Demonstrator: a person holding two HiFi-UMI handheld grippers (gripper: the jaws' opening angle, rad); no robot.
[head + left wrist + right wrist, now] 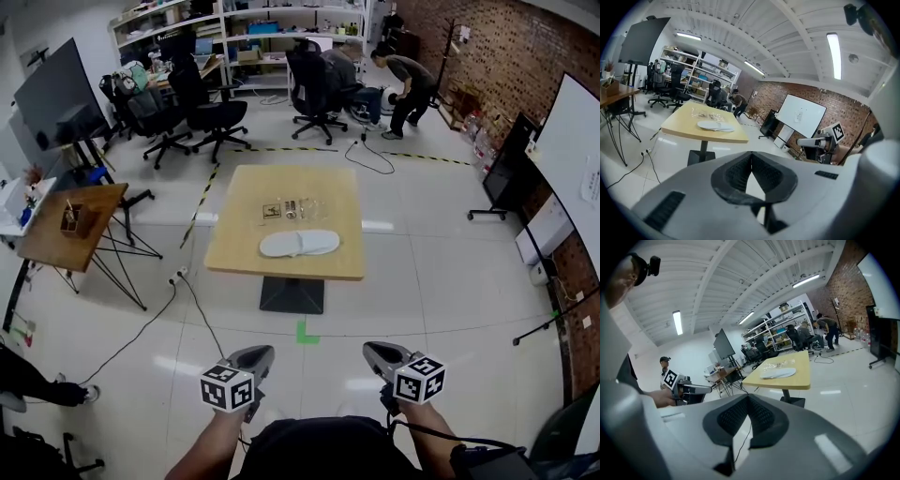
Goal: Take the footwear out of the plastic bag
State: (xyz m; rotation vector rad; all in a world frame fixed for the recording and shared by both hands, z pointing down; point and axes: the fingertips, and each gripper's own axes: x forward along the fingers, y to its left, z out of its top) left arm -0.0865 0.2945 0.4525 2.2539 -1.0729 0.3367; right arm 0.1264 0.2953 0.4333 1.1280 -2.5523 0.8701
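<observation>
We're well off the table [242, 246], left gripper [259, 354] and right gripper [371, 350] pinched shut, empty. Slippers [300, 244] on it, bagged or loose? Can't tell.

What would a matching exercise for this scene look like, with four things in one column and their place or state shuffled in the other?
Column one
1. white footwear
2. left hand-held gripper
3. whiteboard
4. small brown desk

Column two
A. in front of the brick wall, at the head view's right
B. shut and empty, well short of the table
C. lying on the light wooden table
D. at the head view's left side

Pairs: 1-C, 2-B, 3-A, 4-D
</observation>
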